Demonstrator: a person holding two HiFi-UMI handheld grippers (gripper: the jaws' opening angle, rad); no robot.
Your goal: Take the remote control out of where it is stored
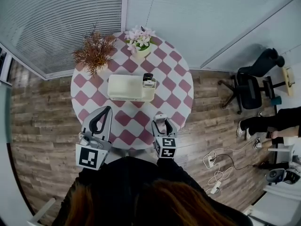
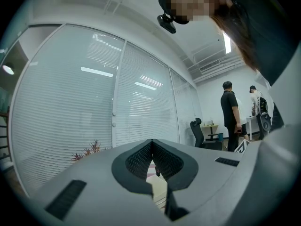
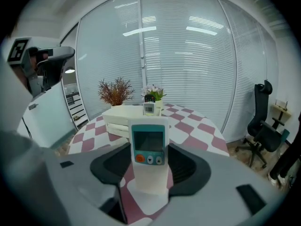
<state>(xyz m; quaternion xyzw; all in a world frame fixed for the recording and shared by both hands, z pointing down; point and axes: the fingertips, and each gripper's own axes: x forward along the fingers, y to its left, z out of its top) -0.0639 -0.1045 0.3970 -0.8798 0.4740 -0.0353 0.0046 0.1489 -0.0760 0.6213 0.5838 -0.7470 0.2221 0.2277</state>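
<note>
Comparing the views here, what does each one give you that the others don't? (OP)

Reply: The right gripper view is the only one that shows the remote control (image 3: 149,147) properly. It stands upright between the jaws of the right claw (image 1: 161,120), with the pads pinching its two sides, over the near part of the counter (image 1: 176,79). I can't tell if its bottom end touches the cloth. In the head view it's just a pale lump at that claw's tip. The left gripper view shows the left claw (image 2: 151,142) pressed together at the tips with nothing in it. It also shows two people (image 2: 230,112) standing at the far end of the room.

OP: And the counter and the room?

Reply: The counter is round with a pink and white checked cloth. A cream box (image 1: 124,87) sits in the middle. At its right end stands a small white remote with a screen (image 1: 149,83), with something black right behind it. Past the box there's a dried brown plant (image 1: 96,51) and a pot of pink flowers (image 1: 139,39). The room has a wood-look floor (image 1: 42,121) and glass walls with white blinds (image 1: 61,22). A black office chair (image 1: 249,86) is off to the right, and white cables (image 1: 216,168) lie on the floor.

OP: What does the remote itself look like?

Reply: It's a white slab with a teal panel around a grey screen up top. Under the screen are one round orange button and two small pale ones. It's out of the box and well apart from it, with the screen facing the claw's camera.
</note>
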